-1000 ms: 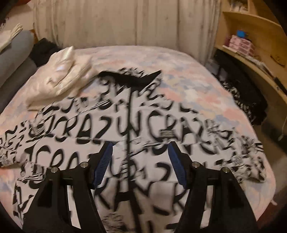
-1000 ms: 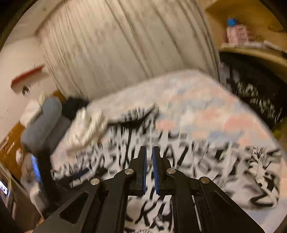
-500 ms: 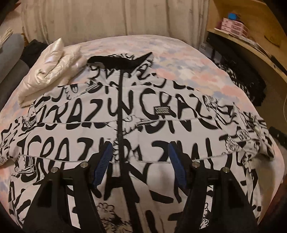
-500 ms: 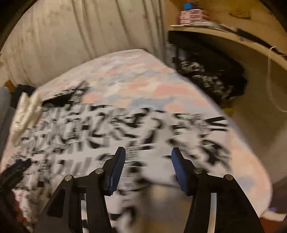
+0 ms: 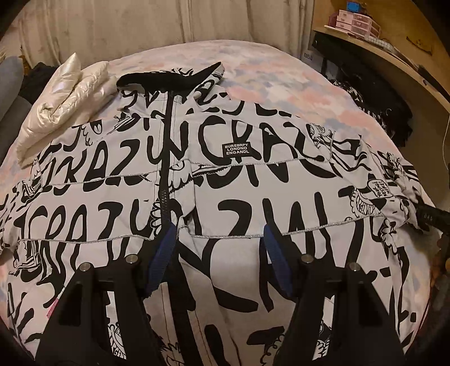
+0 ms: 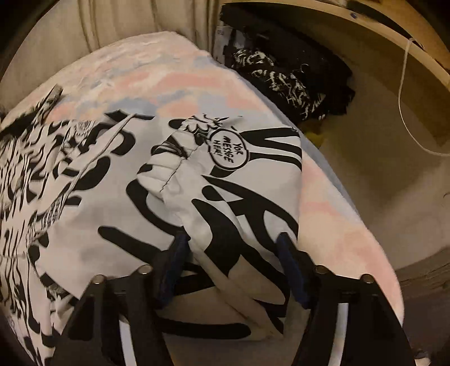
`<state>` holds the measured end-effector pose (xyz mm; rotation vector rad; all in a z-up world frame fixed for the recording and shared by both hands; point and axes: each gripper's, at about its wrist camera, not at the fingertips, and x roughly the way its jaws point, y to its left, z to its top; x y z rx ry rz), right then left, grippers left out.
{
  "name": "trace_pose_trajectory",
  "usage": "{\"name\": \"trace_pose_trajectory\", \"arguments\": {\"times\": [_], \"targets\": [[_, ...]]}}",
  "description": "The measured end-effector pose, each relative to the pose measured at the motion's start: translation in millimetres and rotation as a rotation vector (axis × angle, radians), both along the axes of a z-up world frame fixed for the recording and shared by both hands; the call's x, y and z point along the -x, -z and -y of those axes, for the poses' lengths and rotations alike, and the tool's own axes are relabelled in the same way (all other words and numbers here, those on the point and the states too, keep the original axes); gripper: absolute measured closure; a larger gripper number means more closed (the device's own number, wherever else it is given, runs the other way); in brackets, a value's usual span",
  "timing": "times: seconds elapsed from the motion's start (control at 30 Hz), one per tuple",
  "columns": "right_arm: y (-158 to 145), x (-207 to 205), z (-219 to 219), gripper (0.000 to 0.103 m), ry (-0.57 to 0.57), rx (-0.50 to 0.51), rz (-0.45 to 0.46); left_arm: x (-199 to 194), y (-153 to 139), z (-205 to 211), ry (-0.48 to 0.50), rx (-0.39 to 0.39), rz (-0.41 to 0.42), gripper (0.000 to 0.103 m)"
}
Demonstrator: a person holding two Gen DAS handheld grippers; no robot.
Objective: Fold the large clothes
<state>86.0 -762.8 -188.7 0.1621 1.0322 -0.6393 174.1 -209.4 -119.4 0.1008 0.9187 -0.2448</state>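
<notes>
A white jacket with black graffiti lettering lies spread front-up on the bed, its black collar at the far end and the zip running down the middle. My left gripper hangs open just above the chest, right of the zip, with nothing between its fingers. In the right wrist view, the jacket's right sleeve lies bunched near the bed's right edge. My right gripper straddles the sleeve's near end; its jaws are closing with that fabric between them.
A pink and blue patterned bedcover shows around the jacket. A folded shiny white puffy garment lies at the far left. A wooden shelf and a dark clothes pile stand right of the bed. Curtains hang behind.
My right gripper swung right and down from over the jacket's middle to the right sleeve, opening wide on the way. My left gripper sank closer to the jacket's chest and stayed open.
</notes>
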Motion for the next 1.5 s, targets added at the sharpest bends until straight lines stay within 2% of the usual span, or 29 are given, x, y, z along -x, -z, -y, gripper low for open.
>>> {"name": "trace_pose_trajectory", "arguments": {"times": [0.1,0.17,0.33,0.47,0.6,0.73,0.83,0.87,0.93,0.97,1.0,1.1,1.3,1.5], "targets": [[-6,-3,3,0.084,-0.002,0.031,0.032,1,-1,-1,0.004,0.009,-0.001,0.041],[-20,-6,-3,0.086,0.0,0.057,0.08,3,-4,-3,0.004,0.015,0.008,0.041],[-95,-1,-49,0.086,-0.075,0.078,0.326,6,-17,-14,-0.01,0.051,0.028,0.041],[-148,-1,-107,0.086,-0.271,-0.022,0.528,6,-32,-32,-0.039,0.112,0.047,0.041],[-167,-17,-169,0.086,-0.464,-0.133,0.601,3,-46,-61,-0.096,0.2,0.065,0.041],[-147,-48,-221,0.086,-0.578,-0.217,0.555,-6,-50,-95,-0.166,0.246,0.058,0.04],[-122,-63,-238,0.086,-0.576,-0.196,0.465,-10,-46,-112,-0.195,0.232,0.057,0.04],[-113,-66,-241,0.082,-0.566,-0.18,0.434,-10,-44,-116,-0.202,0.229,0.058,0.04],[-97,-66,-244,0.06,-0.54,-0.146,0.377,-12,-39,-121,-0.209,0.226,0.047,0.04],[-92,-64,-246,0.042,-0.52,-0.126,0.359,-13,-36,-121,-0.207,0.227,0.037,0.04],[-91,-59,-241,0.034,-0.488,-0.099,0.348,-13,-33,-120,-0.204,0.226,0.031,0.04],[-86,-51,-218,0.034,-0.416,-0.052,0.32,-14,-25,-113,-0.185,0.222,0.015,0.04],[-74,-30,-127,0.034,-0.281,0.042,0.19,-14,-17,-92,-0.133,0.212,0.003,0.04],[-35,-12,-68,0.034,-0.206,0.028,0.064,-13,-7,-76,-0.096,0.193,-0.021,0.04]]}}
